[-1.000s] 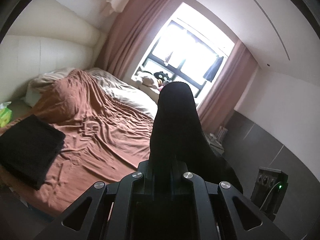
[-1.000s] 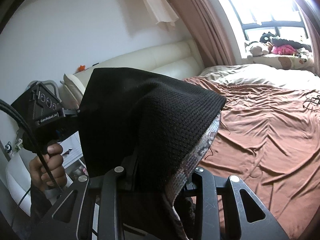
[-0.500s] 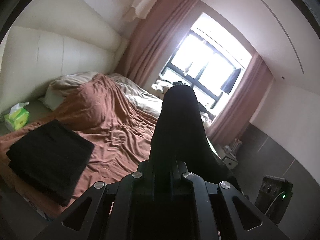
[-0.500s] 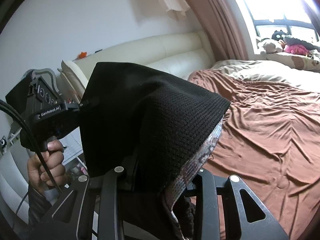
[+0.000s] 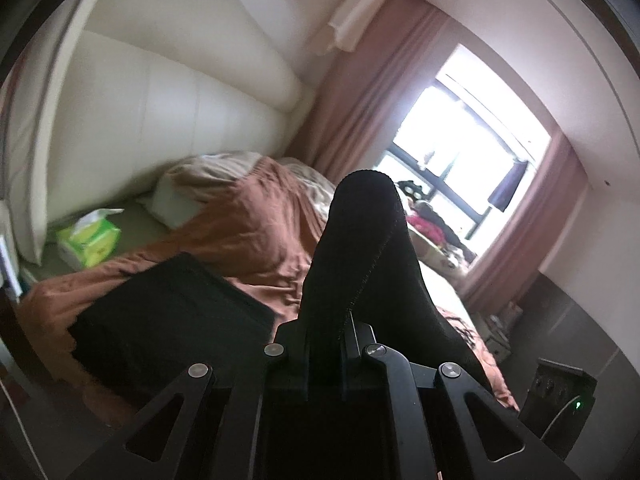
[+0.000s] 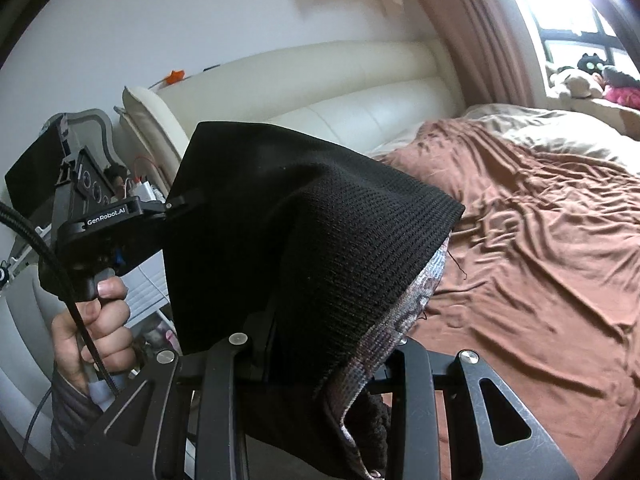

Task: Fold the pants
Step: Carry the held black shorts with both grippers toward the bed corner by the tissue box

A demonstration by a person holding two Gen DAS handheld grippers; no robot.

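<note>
Black knit pants point(image 6: 320, 240) hang in the air between both grippers, above the near edge of the bed. My left gripper point(image 5: 326, 320) is shut on one end of the pants point(image 5: 360, 264); it also shows in the right wrist view point(image 6: 176, 204), held by a hand. My right gripper point(image 6: 320, 344) is shut on the other end, where a grey patterned inner band point(image 6: 400, 312) shows. The fabric drapes over both sets of fingers and hides their tips.
A bed with a wrinkled brown sheet point(image 6: 540, 264) lies ahead. A folded black garment point(image 5: 172, 320) rests on its near corner. A green tissue pack point(image 5: 90, 238) and pillows point(image 5: 208, 184) sit by the cream headboard point(image 5: 160, 112). A window with stuffed toys point(image 6: 588, 76) lies beyond.
Both grippers have swung left with the pants still held. The headboard and the folded black garment now take up more of the left wrist view.
</note>
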